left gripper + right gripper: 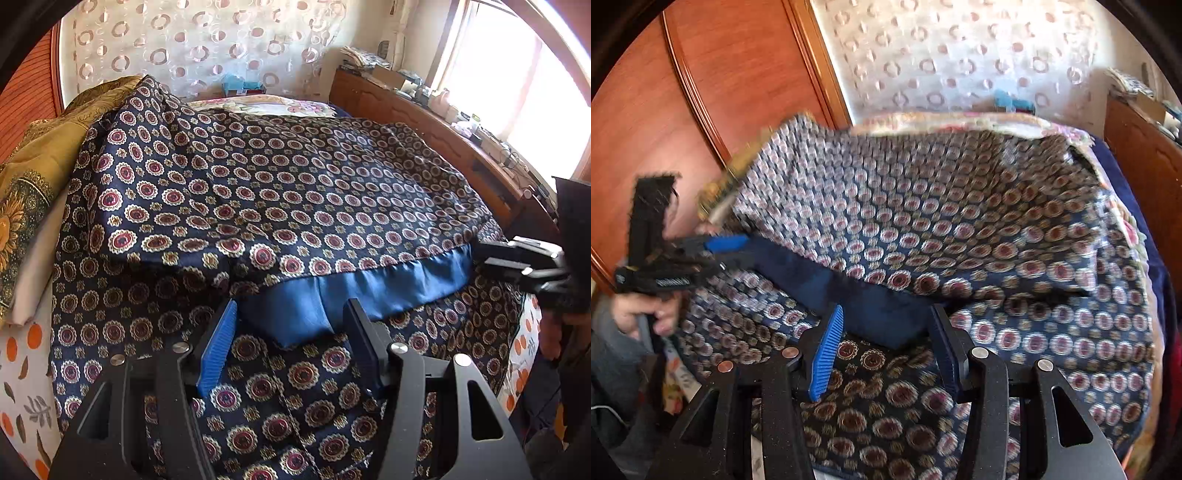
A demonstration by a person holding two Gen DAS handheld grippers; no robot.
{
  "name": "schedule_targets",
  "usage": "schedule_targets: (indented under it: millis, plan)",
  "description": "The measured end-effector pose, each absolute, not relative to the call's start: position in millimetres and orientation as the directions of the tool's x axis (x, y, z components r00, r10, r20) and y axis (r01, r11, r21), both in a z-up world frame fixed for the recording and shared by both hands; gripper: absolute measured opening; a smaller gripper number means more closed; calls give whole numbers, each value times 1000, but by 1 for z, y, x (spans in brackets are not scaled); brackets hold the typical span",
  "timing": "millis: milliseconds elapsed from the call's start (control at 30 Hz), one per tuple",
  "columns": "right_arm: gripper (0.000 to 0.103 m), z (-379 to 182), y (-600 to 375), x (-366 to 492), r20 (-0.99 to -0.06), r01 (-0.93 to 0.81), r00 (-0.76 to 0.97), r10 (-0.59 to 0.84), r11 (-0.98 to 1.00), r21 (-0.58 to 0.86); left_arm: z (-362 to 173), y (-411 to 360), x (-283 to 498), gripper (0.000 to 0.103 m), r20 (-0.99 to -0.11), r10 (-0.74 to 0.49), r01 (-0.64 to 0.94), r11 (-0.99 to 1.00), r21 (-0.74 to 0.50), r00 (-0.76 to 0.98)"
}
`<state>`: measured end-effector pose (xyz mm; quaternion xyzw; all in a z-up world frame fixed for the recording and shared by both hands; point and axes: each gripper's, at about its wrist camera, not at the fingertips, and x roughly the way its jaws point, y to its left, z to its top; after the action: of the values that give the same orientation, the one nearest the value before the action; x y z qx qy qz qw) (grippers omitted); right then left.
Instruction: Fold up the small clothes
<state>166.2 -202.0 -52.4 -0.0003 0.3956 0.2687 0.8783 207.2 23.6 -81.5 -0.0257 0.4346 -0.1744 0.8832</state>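
A dark navy garment [280, 192] with red and gold medallions and a plain blue lining band [373, 288] lies spread on the bed, its upper layer folded over the lower one. My left gripper [291, 314] is open, its blue-padded fingers on either side of a corner of the blue band. It also shows in the right wrist view [738, 251]. My right gripper [886, 321] is open around the band's other corner [886, 314]. In the left wrist view the right gripper [491, 254] sits at the band's right end. The right wrist view is blurred.
A gold patterned cloth [44, 155] is piled at the left. A sheet with orange prints [22, 354] covers the bed edge. A wooden sideboard [443, 133] with clutter stands under the window at right. A wooden wardrobe [720, 74] is at left.
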Motion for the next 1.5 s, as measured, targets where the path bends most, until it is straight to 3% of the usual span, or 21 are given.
schedule_targets:
  millis: [67, 233, 300, 333, 400, 467, 533, 900, 1333, 1400, 1500]
  plan:
    - [48, -65, -197, 174, -741, -431, 533, 408, 885, 178, -82, 24, 209, 61, -759, -326, 280, 940, -196, 564]
    - [48, -69, -207, 185, -719, -393, 551, 423, 892, 223, -82, 24, 209, 60, -755, -318, 271, 943, -192, 573]
    - [44, -71, -205, 187, -709, -392, 568, 418, 895, 213, -82, 24, 209, 47, -754, -311, 265, 946, -187, 578]
    - [40, -72, -203, 186, -708, -390, 576, 408, 899, 200, -82, 22, 209, 33, -757, -305, 262, 948, -183, 577]
    - [11, -73, -200, 184, -704, -398, 582, 406, 898, 189, -82, 18, 208, 20, -759, -303, 273, 947, -171, 577]
    - [3, -72, -196, 185, -701, -424, 570, 429, 884, 196, -84, 15, 208, 9, -758, -309, 286, 943, -168, 574]
    - [2, -67, -193, 179, -686, -437, 571, 451, 874, 212, -82, 14, 205, 6, -757, -308, 287, 944, -165, 576]
    - [2, -28, -217, 117, -617, -454, 642, 455, 874, 172, -36, -3, 127, 5, -675, -373, 358, 918, -169, 637]
    - [2, -40, -232, 36, -658, -488, 593, 465, 857, 166, -58, 3, 67, 5, -712, -370, 332, 922, -201, 596]
    - [8, -41, -235, 37, -660, -488, 580, 478, 852, 188, -58, 10, 72, 6, -714, -378, 318, 921, -226, 590]
    - [15, -31, -243, 37, -632, -482, 603, 487, 854, 198, -51, 24, 74, 34, -690, -367, 300, 928, -221, 624]
